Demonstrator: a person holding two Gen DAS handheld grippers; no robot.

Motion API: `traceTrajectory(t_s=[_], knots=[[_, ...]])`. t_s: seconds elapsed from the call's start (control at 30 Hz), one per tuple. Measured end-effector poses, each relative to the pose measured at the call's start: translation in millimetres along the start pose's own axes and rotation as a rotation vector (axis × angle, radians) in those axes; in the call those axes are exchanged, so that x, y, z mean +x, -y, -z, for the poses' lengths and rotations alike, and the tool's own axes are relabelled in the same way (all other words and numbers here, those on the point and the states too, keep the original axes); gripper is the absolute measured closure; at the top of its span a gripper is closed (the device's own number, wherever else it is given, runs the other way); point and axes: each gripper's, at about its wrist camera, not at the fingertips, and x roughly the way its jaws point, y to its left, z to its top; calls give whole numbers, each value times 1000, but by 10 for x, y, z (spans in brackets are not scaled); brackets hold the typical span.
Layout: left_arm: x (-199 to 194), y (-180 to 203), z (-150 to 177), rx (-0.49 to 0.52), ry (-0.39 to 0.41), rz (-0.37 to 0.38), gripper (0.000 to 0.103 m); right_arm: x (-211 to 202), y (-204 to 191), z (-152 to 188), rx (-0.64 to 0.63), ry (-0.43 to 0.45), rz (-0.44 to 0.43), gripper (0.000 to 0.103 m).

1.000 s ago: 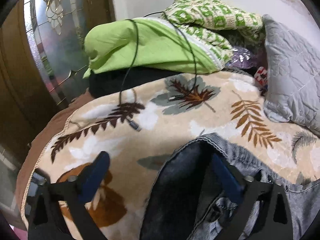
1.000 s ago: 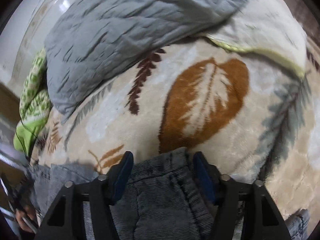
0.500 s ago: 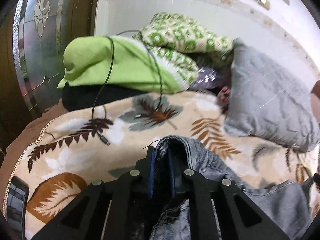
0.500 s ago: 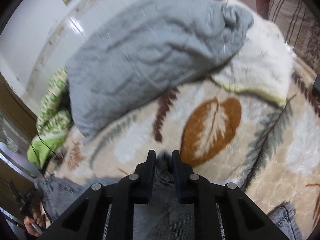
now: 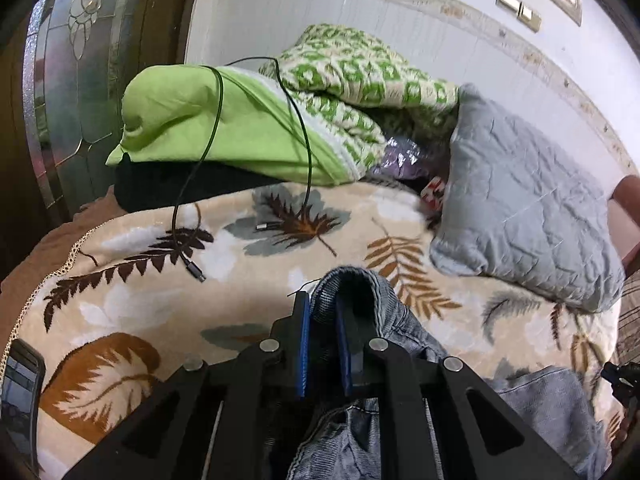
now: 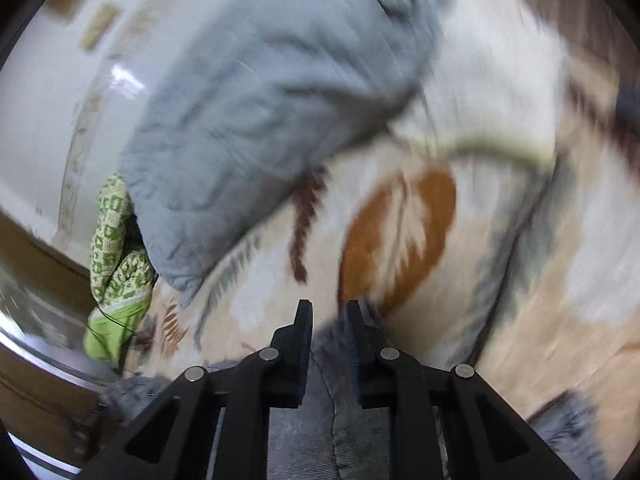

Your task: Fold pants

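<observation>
Grey-blue denim pants [image 5: 532, 400] lie on a beige bedspread with a leaf print [image 5: 160, 300]. My left gripper [image 5: 322, 306] is shut on a raised fold of the pants' edge, which arches up over the right finger. In the right wrist view, which is blurred by motion, my right gripper [image 6: 328, 314] is shut on another bunch of the denim [image 6: 308, 420]. That cloth is lifted a little off the spread. The rest of the pants hangs below both grippers, out of view.
A grey quilted pillow [image 5: 520, 208] lies to the right, and green bedding [image 5: 224, 132] is piled at the back. A black cable [image 5: 192, 184] trails onto the spread. A phone [image 5: 20, 392] sits at the bed's left edge. A person's arm [image 5: 628, 200] shows at far right.
Both grippers went from open around the denim to shut on it. Both then tilted up, and the right one kept moving with the cloth, blurring its view.
</observation>
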Motion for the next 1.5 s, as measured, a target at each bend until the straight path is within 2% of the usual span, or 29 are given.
traceTrajectory(t_s=[0.03,0.07,0.1,0.13,0.17,0.2,0.27,0.3,0.33,0.37,0.4,0.6,0.63,0.67,0.7,0.73,0.8,0.83,0.87,0.9,1.0,1.1,1.3,1.5], knots=[[18,2,12,8,-3,-19,89,77,52,-4,17,-19,13,84],[42,3,19,12,-8,-40,77,161,87,-6,24,-42,35,84],[86,-6,26,10,-27,-58,71,232,108,-8,21,-61,46,84],[114,-18,29,3,-41,-62,54,297,114,-7,13,-76,46,84],[135,-33,34,-7,-49,-65,43,322,127,2,11,-75,39,84],[155,-47,39,-14,-54,-72,39,335,135,13,12,-69,33,84],[195,-53,46,-12,-61,-86,34,332,142,0,14,-52,18,74],[217,-50,52,-10,-68,-92,34,329,139,-11,10,-46,21,49],[242,-45,60,-11,-79,-92,34,324,131,-12,3,-40,21,19],[262,-40,67,-12,-90,-88,34,301,118,-8,-1,-35,14,11],[282,-31,79,-10,-98,-83,34,293,106,-3,-4,-34,6,8],[291,68,103,23,-90,-89,35,430,-37,10,-93,-73,61,8],[286,85,103,27,-85,-86,44,491,-81,20,-111,-90,69,9],[286,101,104,33,-84,-82,58,529,-105,32,-121,-96,67,10],[293,117,105,38,-87,-76,63,575,-129,43,-131,-103,61,15],[299,133,110,43,-89,-67,71,636,-151,58,-143,-117,65,25],[314,173,120,62,-87,-60,82,715,-215,108,-193,-122,138,35],[319,193,123,74,-84,-61,88,721,-266,134,-230,-116,176,49],[320,210,125,85,-78,-64,91,715,-280,144,-243,-114,192,58],[317,216,125,90,-69,-65,92,700,-275,148,-241,-114,188,74],[295,193,104,77,-48,-50,95,630,-217,140,-201,-99,164,78],[213,104,52,16,-29,7,96,467,-283,124,-212,-41,133,80],[-110,27,-57,-68,37,116,96,-215,-524,28,-198,175,-25,81],[-703,-90,-48,-110,136,254,97,-1019,-626,87,-182,381,-139,81]])
